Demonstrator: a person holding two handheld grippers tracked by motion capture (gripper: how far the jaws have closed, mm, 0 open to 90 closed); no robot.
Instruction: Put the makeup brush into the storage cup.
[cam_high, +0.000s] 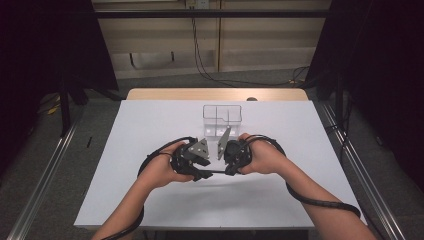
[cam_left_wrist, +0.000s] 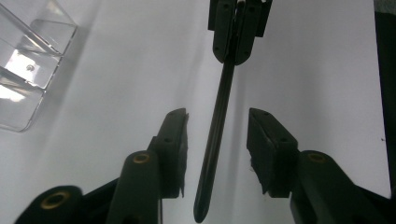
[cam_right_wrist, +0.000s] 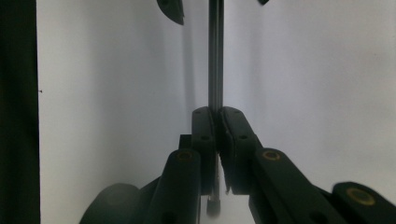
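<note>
On the white surface (cam_high: 150, 190), the left tongs (cam_left_wrist: 217, 140) stand spread around a thin black rod (cam_left_wrist: 215, 140), pads clear of it. At 3 o'clock, the right tongs (cam_right_wrist: 218, 128) pinch the rod's other end. A clear box (cam_high: 222, 120) sits at 12 o'clock.

Both of my grippers are chunky matte black things. The left gripper (cam_high: 196, 165) and the right gripper (cam_high: 231, 159) each carry a grey three-cornered plate (cam_high: 200, 148) on top, dotted with small dark screw holes. Thick black cables (cam_high: 320, 202) loop off the backs, and the right one looks spiral-wrapped. Up close, the jaws are long black arms with brass-coloured rivets (cam_left_wrist: 140, 158) at the joints and small recessed screws in the flat pads (cam_right_wrist: 201, 138). One big rivet sits at 7 o'clock in the left gripper view. My forearms are bare, no sleeves.
</note>
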